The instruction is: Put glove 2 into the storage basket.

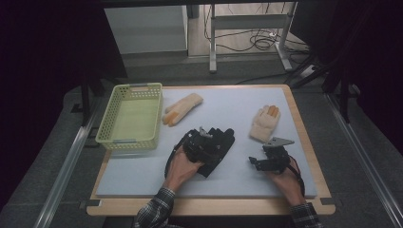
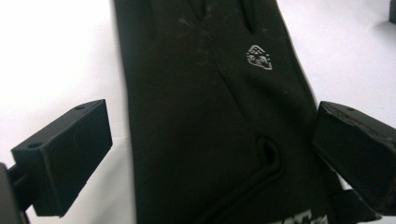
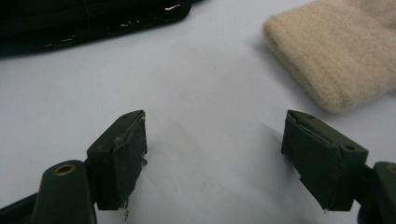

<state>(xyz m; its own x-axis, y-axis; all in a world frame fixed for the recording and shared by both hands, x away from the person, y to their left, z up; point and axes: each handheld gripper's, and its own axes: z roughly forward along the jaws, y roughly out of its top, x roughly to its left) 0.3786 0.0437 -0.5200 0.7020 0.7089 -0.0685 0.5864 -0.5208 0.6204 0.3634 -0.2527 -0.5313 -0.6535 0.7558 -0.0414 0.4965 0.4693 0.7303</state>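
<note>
- Black fabric glove [image 1: 219, 145] with a small white shield logo lies flat on the pale grey foam mat [image 1: 142, 175], near the mat's centre.
- My left gripper [image 2: 212, 149] sits over the cuff end of this black glove. In the left gripper view the glove runs from 6 o'clock up to 12 o'clock between the two black jaws.
- Left tool state: released. Both jaws stand wide, one on each side of the glove, and neither pad presses on the fabric.
- My right gripper [image 3: 215, 156] rests over bare mat at about 3 o'clock from the black glove, well apart from it.
- Right tool state: released. Its jaws stand wide with only mat surface between them.
- In the right gripper view, the cuff of a cream knitted glove with orange fingertips [image 3: 341, 51] lies at 1 o'clock from the jaws, and the black glove edge lies at 11 o'clock.
- In the high view, that cream glove [image 1: 264, 122] lies at 12 o'clock from my right gripper.
- A second cream knitted glove with orange fingertips [image 1: 181, 109] lies at 11 o'clock from the black glove.
- A light green perforated plastic basket [image 1: 111, 124] stands at 9 o'clock from this second glove, just beside it, at the mat's left edge.
</note>
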